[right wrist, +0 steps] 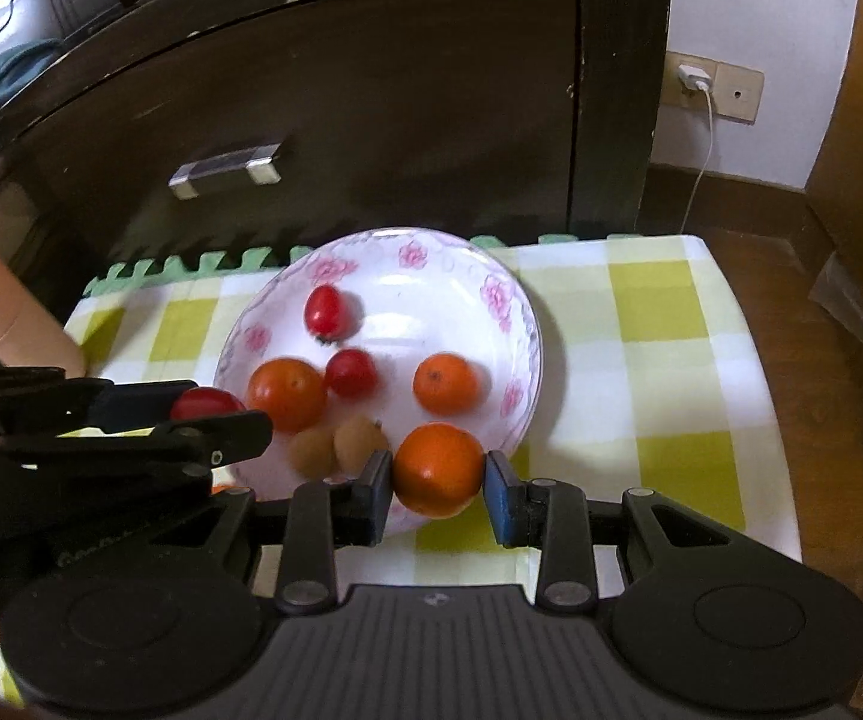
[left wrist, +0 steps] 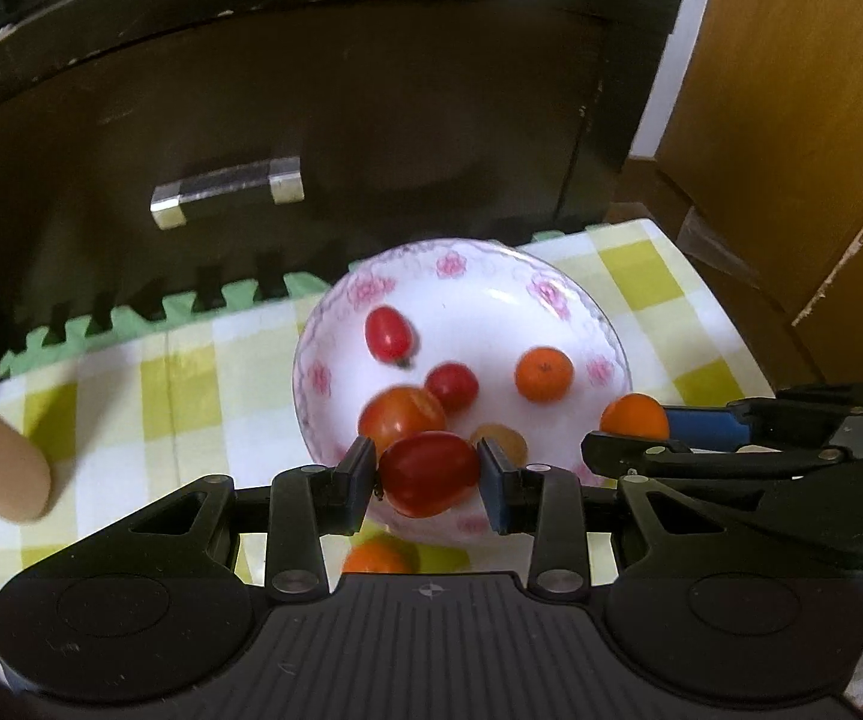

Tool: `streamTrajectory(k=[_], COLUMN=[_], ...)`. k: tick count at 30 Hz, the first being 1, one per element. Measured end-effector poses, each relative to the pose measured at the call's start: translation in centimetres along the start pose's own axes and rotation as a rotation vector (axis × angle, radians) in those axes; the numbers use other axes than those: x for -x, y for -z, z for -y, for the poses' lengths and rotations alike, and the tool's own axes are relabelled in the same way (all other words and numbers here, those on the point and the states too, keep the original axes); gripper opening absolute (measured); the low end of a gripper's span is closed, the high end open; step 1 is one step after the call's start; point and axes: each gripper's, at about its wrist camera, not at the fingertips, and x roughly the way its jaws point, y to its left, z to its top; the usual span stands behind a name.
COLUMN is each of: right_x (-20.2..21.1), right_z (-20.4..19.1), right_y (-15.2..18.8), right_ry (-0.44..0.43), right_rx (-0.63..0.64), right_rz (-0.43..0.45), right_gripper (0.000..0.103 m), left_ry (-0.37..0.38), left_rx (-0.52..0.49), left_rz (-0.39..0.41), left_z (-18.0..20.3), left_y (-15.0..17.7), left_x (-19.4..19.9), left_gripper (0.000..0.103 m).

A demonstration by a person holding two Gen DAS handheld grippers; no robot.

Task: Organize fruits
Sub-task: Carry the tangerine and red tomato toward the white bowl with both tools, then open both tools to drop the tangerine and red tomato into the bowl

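Behind everything, a dark cabinet [right wrist: 371, 120] closes off the far side, so the work is kept to the small counter [right wrist: 659, 324], which is covered by a yellow-checked cloth. Near the middle of that cloth a flowered bowl [right wrist: 494, 276] is set as the collecting place, within reach of both tools. Several fruits are already gathered in it: small oranges, red tomatoes and two brownish fruits whose kind cannot be told. One orange fruit [left wrist: 378, 558] is left on the cloth, just in front of the bowl.

The left gripper [left wrist: 425, 471] is held at the bowl's near rim, its fingers clenched on a red tomato [left wrist: 428, 473], judged ready to be let go inside. The right gripper [right wrist: 439, 471] is held at the near rim on the other side, its fingers closed on an orange [right wrist: 439, 469]. The two are kept apart, presumably so that neither drop is blocked.
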Motion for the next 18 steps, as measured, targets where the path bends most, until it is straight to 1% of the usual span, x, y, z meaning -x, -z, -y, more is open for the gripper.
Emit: streamTrajectory(k=[5,8,18], right_x=[-1.5,-2.2,-3.3], right_z=[0.3,0.5,0.7], right_y=[-0.7,-0.8,-1.3], right_ry=[-0.006,-0.008,-0.003], right_rx=[-0.007,-0.013,-0.033], right_rz=[-0.006,-0.01,0.014], right_gripper=[0.032,0.032,0.032], left_ry=[-0.002,-0.013,-0.019], left_rx=[0.01,-0.005,-0.013], left_rz=[0.004,0.007,0.024], left_z=[-0.5,-0.4,-0.8], left_y=[-1.0,-1.2,-1.9], left_x=[-1.3,-2.0,-3.3], left_gripper=[0.044,0.043,0.044])
